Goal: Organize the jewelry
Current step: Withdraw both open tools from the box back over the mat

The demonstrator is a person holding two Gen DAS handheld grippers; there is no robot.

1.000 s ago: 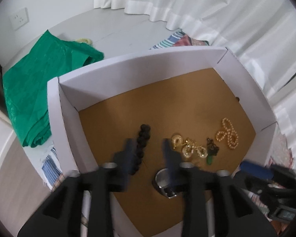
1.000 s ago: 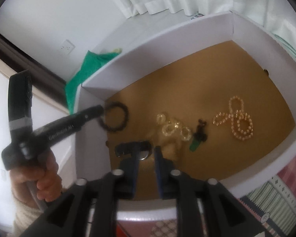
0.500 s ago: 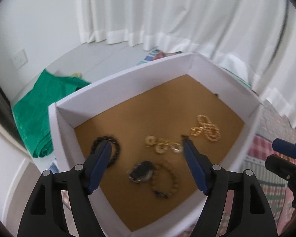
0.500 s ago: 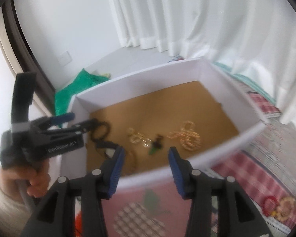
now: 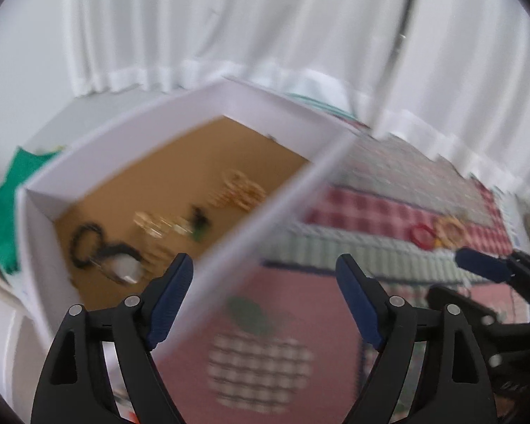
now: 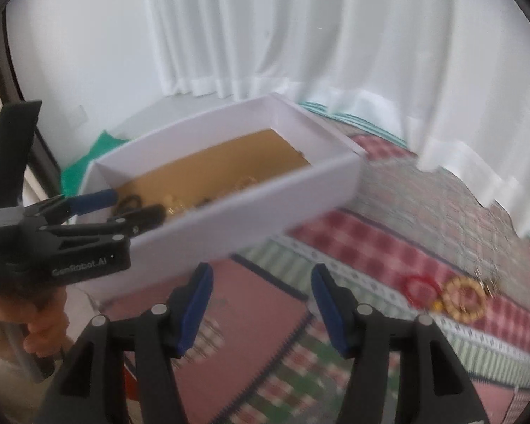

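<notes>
A white box point(image 5: 123, 130) point(image 6: 251, 208) with a brown floor holds several pieces: a black bead bracelet point(image 5: 84, 243), a metal watch point(image 5: 123, 268), gold rings point(image 5: 155, 224), a green pendant point(image 5: 198, 222) and a pearl strand point(image 5: 240, 190). On the patchwork cloth lie a red ring point(image 6: 420, 288) point(image 5: 422, 235) and an amber bead bracelet point(image 6: 464, 296) point(image 5: 450, 228). My left gripper point(image 5: 261, 275) hangs over the box's near rim, jaws opening, nothing between them. My right gripper point(image 6: 261, 286) is over the cloth, jaws opening, empty. The left gripper point(image 6: 123, 205) also shows in the right wrist view.
White curtains point(image 6: 335, 35) hang behind the cloth-covered surface point(image 6: 371, 247). A green cloth point(image 5: 3, 205) lies beyond the box at the left. A hand point(image 6: 35, 332) holds the left tool's handle. A wall socket point(image 6: 79, 113) is at the far left.
Both grippers have pulled back out of the box and swung right toward the cloth. Their jaws have spread wider. The red ring and amber bracelet have come into view.
</notes>
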